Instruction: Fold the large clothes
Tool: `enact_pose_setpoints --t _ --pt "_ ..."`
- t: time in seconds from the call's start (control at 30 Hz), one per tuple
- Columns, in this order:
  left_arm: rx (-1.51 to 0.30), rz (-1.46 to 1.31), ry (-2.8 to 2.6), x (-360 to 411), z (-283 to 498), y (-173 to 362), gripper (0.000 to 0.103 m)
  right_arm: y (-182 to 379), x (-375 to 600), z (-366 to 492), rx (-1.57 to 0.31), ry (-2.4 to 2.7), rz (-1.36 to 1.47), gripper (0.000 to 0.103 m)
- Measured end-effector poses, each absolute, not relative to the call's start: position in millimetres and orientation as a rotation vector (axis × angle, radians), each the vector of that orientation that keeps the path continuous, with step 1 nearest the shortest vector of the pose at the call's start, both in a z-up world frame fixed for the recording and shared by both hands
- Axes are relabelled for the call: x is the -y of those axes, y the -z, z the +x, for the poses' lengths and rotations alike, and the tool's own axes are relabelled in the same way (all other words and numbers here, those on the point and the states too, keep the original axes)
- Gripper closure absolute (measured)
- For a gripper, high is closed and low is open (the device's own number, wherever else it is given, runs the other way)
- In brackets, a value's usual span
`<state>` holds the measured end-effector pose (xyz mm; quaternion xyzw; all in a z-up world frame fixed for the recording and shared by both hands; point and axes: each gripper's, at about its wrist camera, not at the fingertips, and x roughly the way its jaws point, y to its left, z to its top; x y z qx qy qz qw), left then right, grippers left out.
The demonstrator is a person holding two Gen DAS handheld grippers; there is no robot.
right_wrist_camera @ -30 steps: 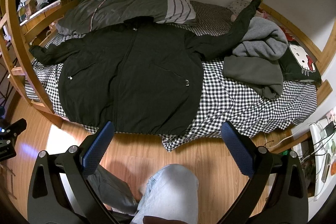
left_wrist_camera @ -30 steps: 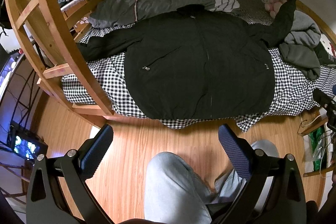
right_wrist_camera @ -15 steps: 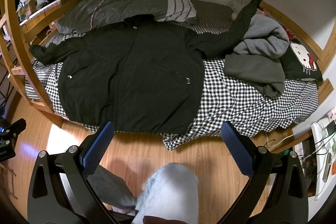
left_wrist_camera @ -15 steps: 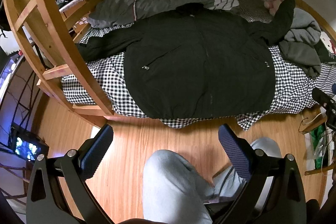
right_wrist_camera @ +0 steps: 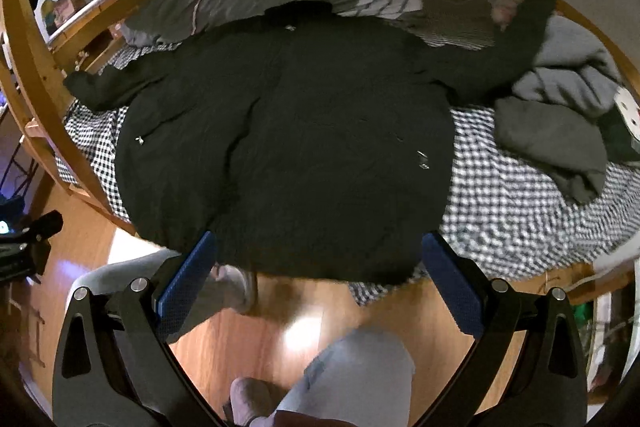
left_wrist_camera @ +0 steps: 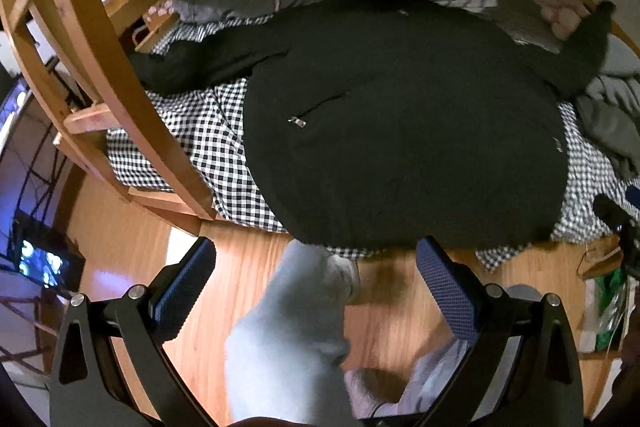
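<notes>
Checkered bed [right_wrist_camera: 520, 211] under black jacket [right_wrist_camera: 288, 147]; Hello Kitty pillow [right_wrist_camera: 624, 107] right-view only.

the left gripper [left_wrist_camera: 316, 285], black-framed with blue textured pads, has its fingers spread wide and holds nothing; the right gripper [right_wrist_camera: 320, 279], of the same build, is likewise spread wide and holds nothing; the person's legs in light blue jeans [left_wrist_camera: 288, 339] stand below both
</notes>
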<state>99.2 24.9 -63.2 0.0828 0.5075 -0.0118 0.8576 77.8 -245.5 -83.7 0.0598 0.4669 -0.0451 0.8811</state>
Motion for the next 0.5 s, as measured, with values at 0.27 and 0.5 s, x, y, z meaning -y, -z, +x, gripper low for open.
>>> enact_pose_setpoints --t 0.27,0.5 --pt "-1.090 0.080 -0.046 -59.8 174.6 79.5 0.005 90.1 212.6 151.4 -0.941 -0.003 0.081 0.003" --pt "-1.122 0.017 -0.048 -77.1 223.5 90.6 0.005 80.0 179.8 196.4 -0.877 -0.121 0.018 0.003"
